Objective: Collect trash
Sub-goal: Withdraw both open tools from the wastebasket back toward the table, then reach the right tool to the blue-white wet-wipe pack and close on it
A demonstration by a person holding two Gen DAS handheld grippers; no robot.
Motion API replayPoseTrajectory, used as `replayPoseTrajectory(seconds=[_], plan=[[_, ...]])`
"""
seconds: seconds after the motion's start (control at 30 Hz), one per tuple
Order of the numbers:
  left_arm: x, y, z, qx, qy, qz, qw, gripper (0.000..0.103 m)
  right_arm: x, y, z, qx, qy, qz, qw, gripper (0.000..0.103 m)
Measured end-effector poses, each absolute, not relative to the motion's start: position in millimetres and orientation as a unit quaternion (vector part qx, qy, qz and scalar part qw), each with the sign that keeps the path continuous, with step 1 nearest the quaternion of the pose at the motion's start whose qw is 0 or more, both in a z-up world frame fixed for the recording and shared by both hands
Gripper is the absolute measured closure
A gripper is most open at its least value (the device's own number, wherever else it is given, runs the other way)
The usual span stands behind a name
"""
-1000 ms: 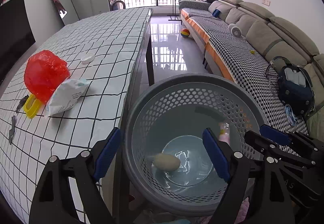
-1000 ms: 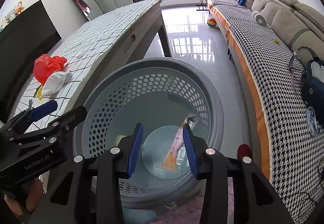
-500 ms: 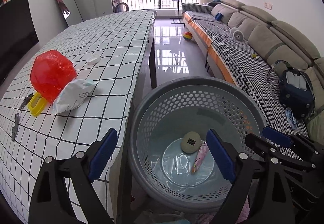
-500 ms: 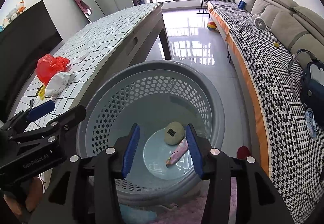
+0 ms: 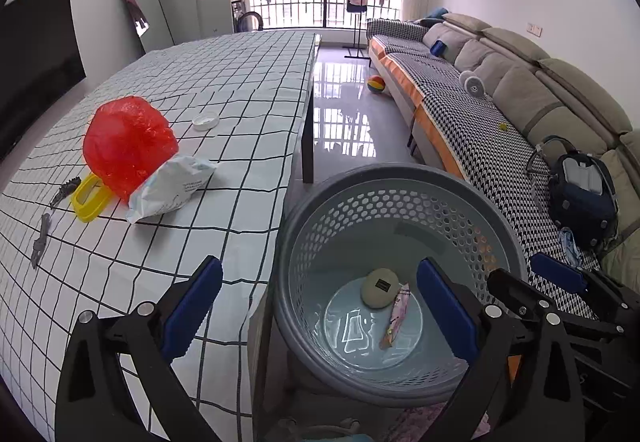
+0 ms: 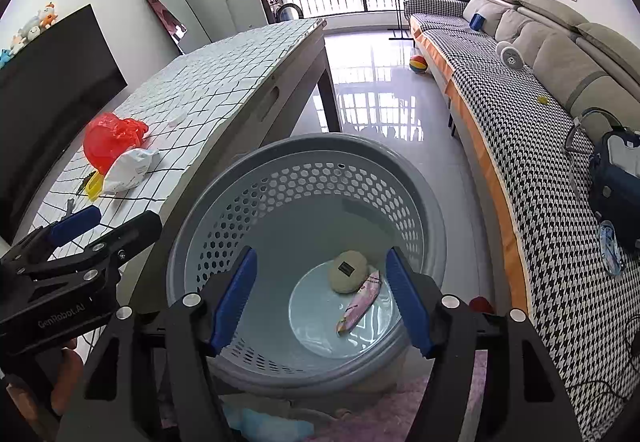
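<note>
While both hand-held grippers, left (image 5: 320,306) and right (image 6: 320,294), gape empty, having just been opening, over the grey perforated plastic basket (image 5: 400,182) holding a beige puck (image 5: 379,287) and pink wrapper (image 5: 396,316), the red plastic bag (image 5: 128,142) and white pouch (image 5: 172,188) await on the checked surface (image 5: 240,82).

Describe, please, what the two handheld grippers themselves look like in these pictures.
Both are alike. The left gripper and the right gripper each have two angular matte black arms with round silver bolt heads at the joints, ending in flat blue fingertips. Seen from the right wrist, the left gripper's black body carries pale lettering that seems to read GenRobot.AI. No cables show, and no sleeve is visible.
</note>
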State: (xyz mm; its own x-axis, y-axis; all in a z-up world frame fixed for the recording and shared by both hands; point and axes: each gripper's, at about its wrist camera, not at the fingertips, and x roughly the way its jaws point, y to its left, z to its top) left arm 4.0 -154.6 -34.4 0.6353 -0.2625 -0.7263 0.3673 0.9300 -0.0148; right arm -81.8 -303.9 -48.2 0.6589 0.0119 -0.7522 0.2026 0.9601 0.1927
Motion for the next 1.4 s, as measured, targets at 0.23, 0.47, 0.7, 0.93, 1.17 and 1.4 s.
replayPoseTrajectory(seconds=[0.23, 0.47, 0.7, 0.93, 1.17, 1.4], plan=[[0, -135, -25, 0.057, 0.376, -0.161, 0.911, 0.006, -83, -290, -40, 0.120, 0.402, -0.050, 0.906, 0.034], [-4, -108, -18, 0.046, 0.367, -0.139, 0.918, 0.006, -82, -273, -32, 0.114, 0.393, -0.042, 0.911, 0.032], [0, -70, -13, 0.024, 0.362, -0.106, 0.926, 0.006, -70, -248, -23, 0.111, 0.382, -0.024, 0.917, 0.030], [12, -27, -18, 0.004, 0.364, -0.057, 0.930, 0.006, -45, -215, -21, 0.098, 0.382, 0.002, 0.919, 0.030], [23, 12, -21, -0.002, 0.365, -0.016, 0.931, 0.006, -12, -178, -19, 0.082, 0.385, 0.034, 0.918, 0.030], [31, 46, -24, -0.011, 0.366, 0.009, 0.930, 0.006, 29, -128, -20, 0.052, 0.400, 0.073, 0.912, 0.030]])
